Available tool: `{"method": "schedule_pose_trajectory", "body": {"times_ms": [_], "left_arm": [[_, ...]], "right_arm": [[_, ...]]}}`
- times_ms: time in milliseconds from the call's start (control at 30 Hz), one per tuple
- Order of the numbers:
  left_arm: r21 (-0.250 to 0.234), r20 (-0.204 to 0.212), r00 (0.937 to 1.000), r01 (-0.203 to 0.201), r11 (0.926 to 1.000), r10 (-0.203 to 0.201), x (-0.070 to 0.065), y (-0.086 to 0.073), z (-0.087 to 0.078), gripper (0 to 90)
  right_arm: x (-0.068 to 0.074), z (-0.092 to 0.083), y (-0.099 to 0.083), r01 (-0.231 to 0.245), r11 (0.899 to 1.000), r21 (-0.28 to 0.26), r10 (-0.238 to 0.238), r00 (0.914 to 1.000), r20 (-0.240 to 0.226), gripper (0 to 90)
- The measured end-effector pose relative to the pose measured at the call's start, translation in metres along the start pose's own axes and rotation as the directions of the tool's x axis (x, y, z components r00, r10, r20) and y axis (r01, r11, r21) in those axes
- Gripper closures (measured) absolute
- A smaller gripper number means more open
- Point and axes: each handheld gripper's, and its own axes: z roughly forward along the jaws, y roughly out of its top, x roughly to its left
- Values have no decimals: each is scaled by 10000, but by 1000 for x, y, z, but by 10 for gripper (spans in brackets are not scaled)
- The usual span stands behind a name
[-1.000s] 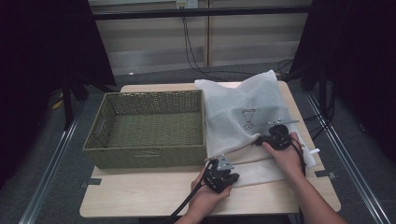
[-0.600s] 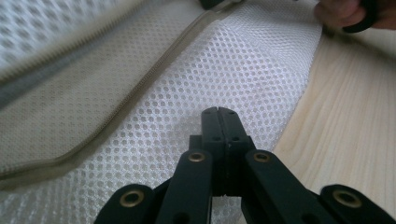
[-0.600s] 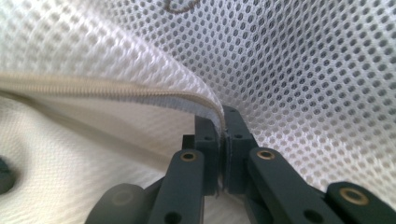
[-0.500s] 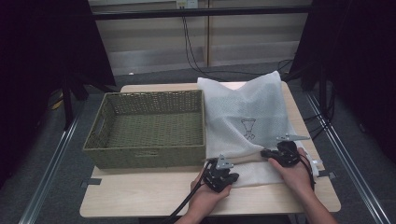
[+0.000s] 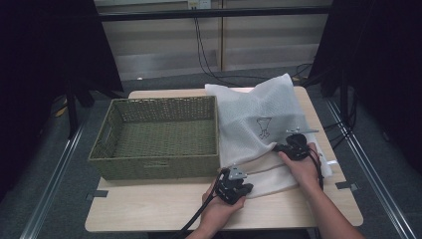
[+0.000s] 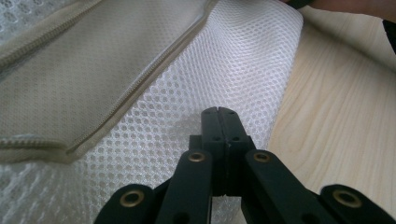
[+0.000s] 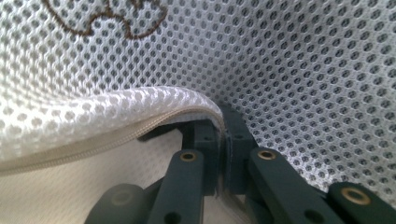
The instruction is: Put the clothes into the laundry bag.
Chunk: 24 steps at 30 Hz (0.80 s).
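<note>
A white mesh bag (image 5: 254,109) with a brown emblem (image 5: 263,127) lies on the right half of the table, its front part folded over. My right gripper (image 5: 291,147) is shut on the bag's zipper edge (image 7: 154,105). The fabric curls over the jaws of this gripper (image 7: 223,126). My left gripper (image 5: 234,185) sits at the bag's front left corner. Its jaws are shut, and this gripper (image 6: 218,112) points across the mesh (image 6: 224,60) beside a zipper seam (image 6: 140,88). No fabric shows between the left jaws.
A green wicker basket (image 5: 154,167) stands on the left half of the wooden table (image 5: 149,209), touching the bag's left side. Cables trail from both grippers toward the person. Dark frames and floor rails surround the table.
My right gripper dipped toward the front right half a second ago and is now back farther up, taking the bag's edge along. The left gripper has stayed put.
</note>
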Motion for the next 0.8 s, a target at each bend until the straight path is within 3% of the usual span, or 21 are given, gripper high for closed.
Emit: {"method": "schedule_pose_trajectory", "body": {"times_ms": [133, 267, 300, 333, 367, 400, 433, 467, 500, 533, 567, 600, 633, 667, 700, 767, 800], "left_arm": [[-25, -16, 10000, 19, 10000, -19, 1, 0, 0, 900], [24, 320, 9985, 443, 9990, -443, 6, 1, -1, 900], [-9, 420, 9980, 474, 9989, -473, 8, 0, -2, 900], [-138, 494, 9978, 451, 9989, -444, 9, -1, -6, 885], [-430, 475, 9981, 424, 9982, -403, 9, -2, -12, 885], [-581, 251, 9995, 231, 9980, -216, 11, -5, -19, 801], [-734, -32, 9999, 165, 9972, -168, 13, -7, -26, 801], [-899, -352, 9988, 317, 9954, -350, 16, -9, -33, 783], [-1133, -518, 9972, 479, 9924, -541, 19, -10, -42, 767], [-1354, -655, 9957, 561, 9892, -655, 23, -11, -51, 767], [-1683, -926, 9928, 601, 9839, -764, 25, -11, -61, 752], [-1913, -1100, 9912, 519, 9802, -739, 26, -11, -69, 711], [-1952, -1291, 9895, 387, 9800, -647, 26, -11, -74, 711], [-1995, -1527, 9862, 326, 9794, -639, 26, -12, -79, 696], [-1926, -1685, 9838, 281, 9809, -612, 27, -13, -82, 696], [-1703, -2077, 9757, 338, 9848, -694, 30, -15, -82, 697], [-1505, -2115, 9748, 388, 9879, -705, 32, -17, -80, 696]], "right_arm": [[5, -18, -10, 212, 9998, 39, -210, 9988, -439, 874], [12, -40, -31, 597, 9978, -293, -619, 9947, -822, 859], [11, -44, -36, 739, 9959, -530, -791, 9914, -1039, 819], [7, -57, -39, 796, 9928, -898, -923, 9848, -1469, 658], [7, -57, -39, 796, 9928, -898, -923, 9848, -1469, 658], [0, -77, -39, 638, 9887, -1360, -806, 9893, -1217, 575], [0, -77, -39, 638, 9887, -1360, -806, 9893, -1217, 575], [-10, -96, -42, 306, 9828, -1822, -506, 9930, -1063, 553], [-15, -102, -45, 344, 9808, -1919, -481, 9966, -673, 553], [-15, -102, -45, 344, 9808, -1919, -481, 9966, -673, 544], [-21, -106, -49, 549, 9789, -1969, -567, 9984, -40, 532], [-37, -108, -56, 370, 9806, -1924, -265, 9980, 570, 488], [-37, -108, -56, 370, 9806, -1924, -265, 9980, 570, 488], [-49, -107, -57, -148, 9795, -2007, 283, 9975, 645, 428], [-49, -107, -57, -148, 9795, -2007, 283, 9975, 645, 428], [-59, -101, -57, -459, 9835, -1751, 644, 9927, 1017, 351], [-63, -97, -58, -660, 9853, -1575, 827, 9914, 1015, 336]]}}
